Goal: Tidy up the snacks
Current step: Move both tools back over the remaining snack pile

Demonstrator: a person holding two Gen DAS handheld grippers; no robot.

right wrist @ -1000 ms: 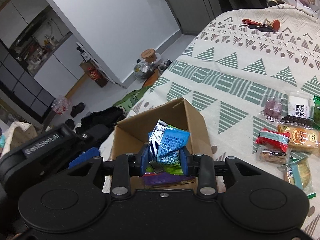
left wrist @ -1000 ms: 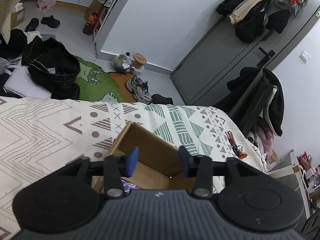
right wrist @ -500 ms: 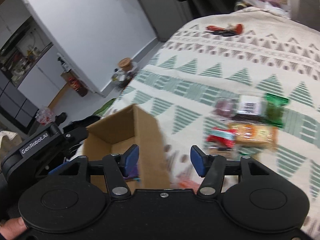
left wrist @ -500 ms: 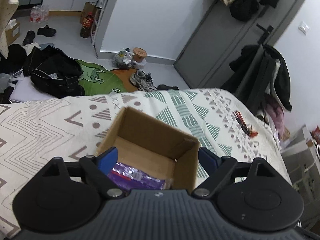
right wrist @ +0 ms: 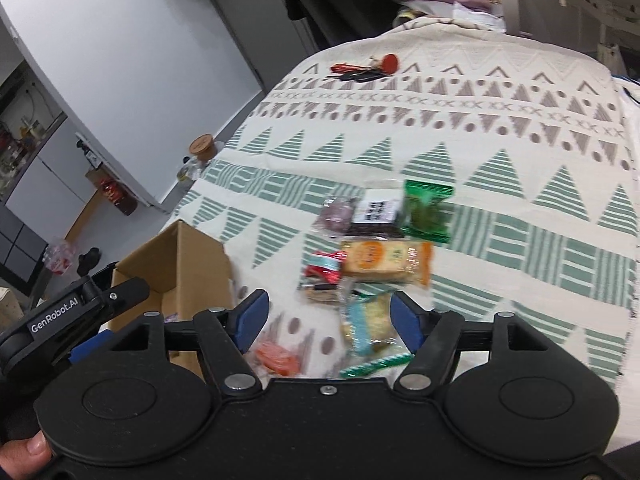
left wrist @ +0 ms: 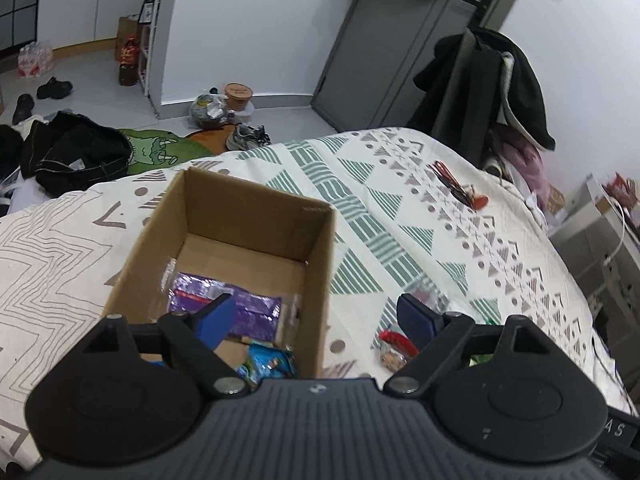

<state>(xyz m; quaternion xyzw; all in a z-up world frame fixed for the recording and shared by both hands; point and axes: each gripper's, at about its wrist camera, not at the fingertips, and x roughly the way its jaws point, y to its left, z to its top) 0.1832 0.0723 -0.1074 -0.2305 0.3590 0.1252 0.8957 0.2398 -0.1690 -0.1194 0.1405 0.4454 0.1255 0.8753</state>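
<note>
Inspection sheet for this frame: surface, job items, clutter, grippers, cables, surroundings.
Surface: patterned bedspread.
Job's things: open cardboard box holding a purple packet and a blue packet; loose snacks beside it, including a green packet and an orange packet.
Clutter: red-tagged keys on the bedspread.
Grippers: left gripper open above the box; right gripper open above the loose snacks.
Cables: white cable, right edge.
Surroundings: grey door, clothes and shoes on the floor.
</note>
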